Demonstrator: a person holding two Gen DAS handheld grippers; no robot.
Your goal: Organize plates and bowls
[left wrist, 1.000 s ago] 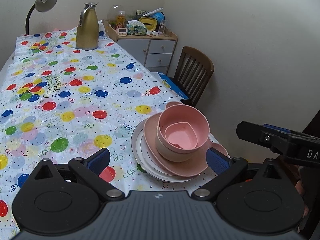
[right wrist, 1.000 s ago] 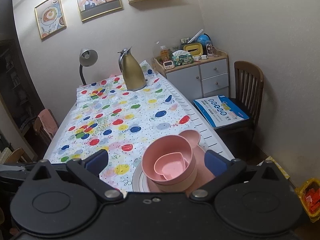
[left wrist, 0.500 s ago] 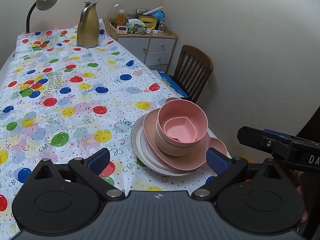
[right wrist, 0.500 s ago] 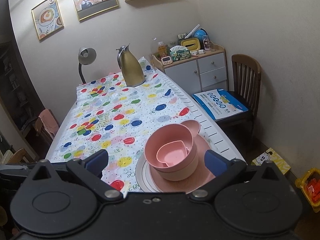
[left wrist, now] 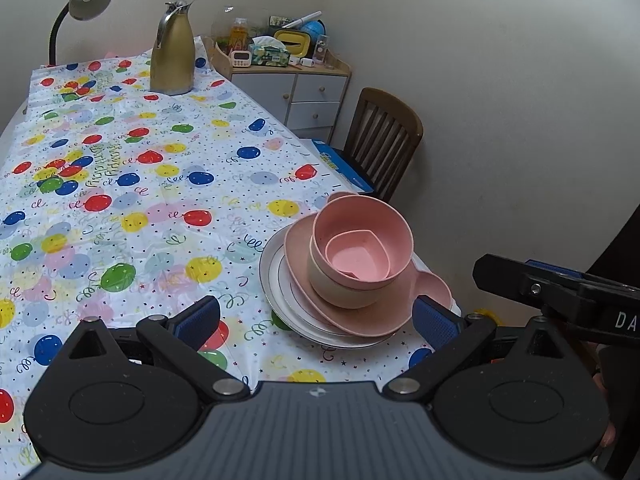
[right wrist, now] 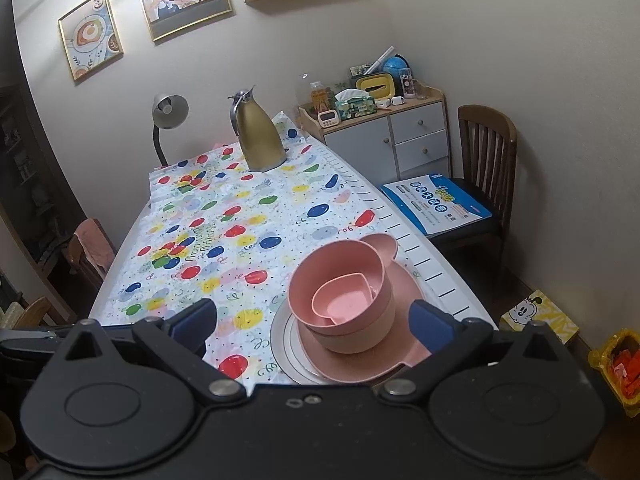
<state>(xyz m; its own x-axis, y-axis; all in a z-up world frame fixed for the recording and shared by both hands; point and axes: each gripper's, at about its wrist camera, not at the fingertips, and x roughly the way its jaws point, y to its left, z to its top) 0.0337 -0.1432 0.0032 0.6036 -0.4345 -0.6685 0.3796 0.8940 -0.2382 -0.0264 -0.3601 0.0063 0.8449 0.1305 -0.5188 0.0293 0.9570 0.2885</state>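
A stack of dishes stands at the table's near right corner. A white plate [left wrist: 276, 292] [right wrist: 282, 340] lies at the bottom, a pink plate with ear-shaped lobes [left wrist: 432, 292] [right wrist: 404, 292] on it. On that stand a cream bowl [left wrist: 340, 294] [right wrist: 352, 342], a pink bowl [left wrist: 396, 224] [right wrist: 320, 276] and a small pink heart-shaped dish [left wrist: 360, 258] [right wrist: 344, 302], nested. My left gripper [left wrist: 316, 320] is open and empty, above the table just in front of the stack. My right gripper [right wrist: 312, 324] is open and empty, raised on the near side of the stack.
A gold jug [left wrist: 173, 50] [right wrist: 258, 136] and a grey lamp [left wrist: 80, 4] [right wrist: 166, 120] stand at the table's far end. A wooden chair [left wrist: 380, 140] [right wrist: 484, 168] holding a blue booklet [right wrist: 436, 202] stands right of the table, beside a drawer cabinet [right wrist: 388, 136].
Both grippers have drawn back and up from the stack, so it sits a little farther away in both views. The dishes have not moved.
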